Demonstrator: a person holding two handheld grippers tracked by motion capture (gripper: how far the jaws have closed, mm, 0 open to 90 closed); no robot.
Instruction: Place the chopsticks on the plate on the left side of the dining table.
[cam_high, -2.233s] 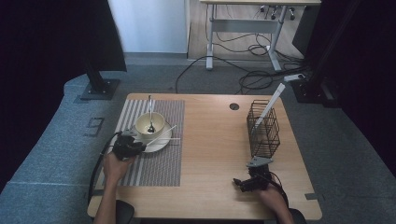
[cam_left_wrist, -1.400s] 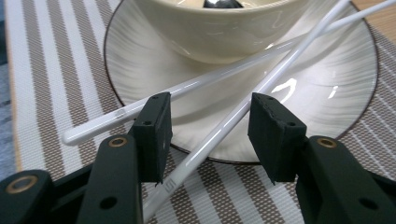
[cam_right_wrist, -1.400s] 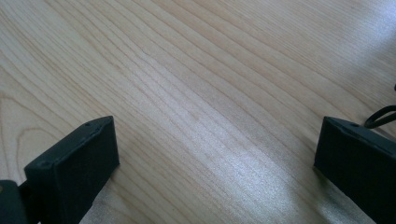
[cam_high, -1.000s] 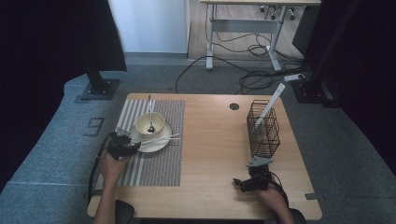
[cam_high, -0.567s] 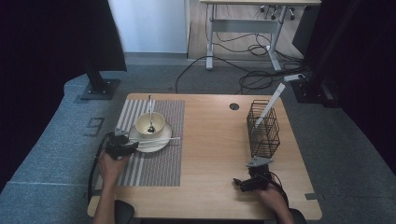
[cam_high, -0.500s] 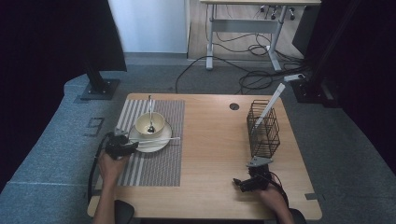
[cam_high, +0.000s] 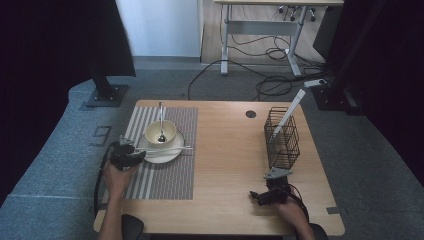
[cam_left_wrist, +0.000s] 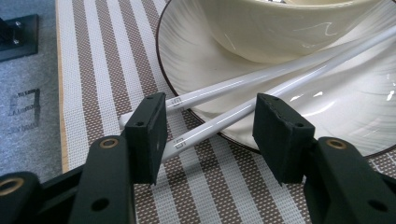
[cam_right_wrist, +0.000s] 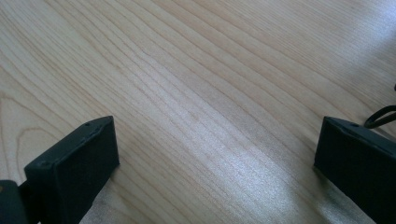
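A lab or studio set up as a recording space: black curtains (cam_high: 45, 60) at both sides, grey carpet (cam_high: 50, 170), loose cables (cam_high: 260, 75) (upper middle), a wooden desk (cam_high: 230, 165) centre frame.

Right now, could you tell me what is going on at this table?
A person is working with a gripper in each hand. The left gripper sits at the near ends of two white chopsticks that lie across a white plate with a cream bowl on it, on a striped placemat. Its jaws stand apart around those ends without pressing on them. The right gripper rests open over bare table, below a black wire basket.
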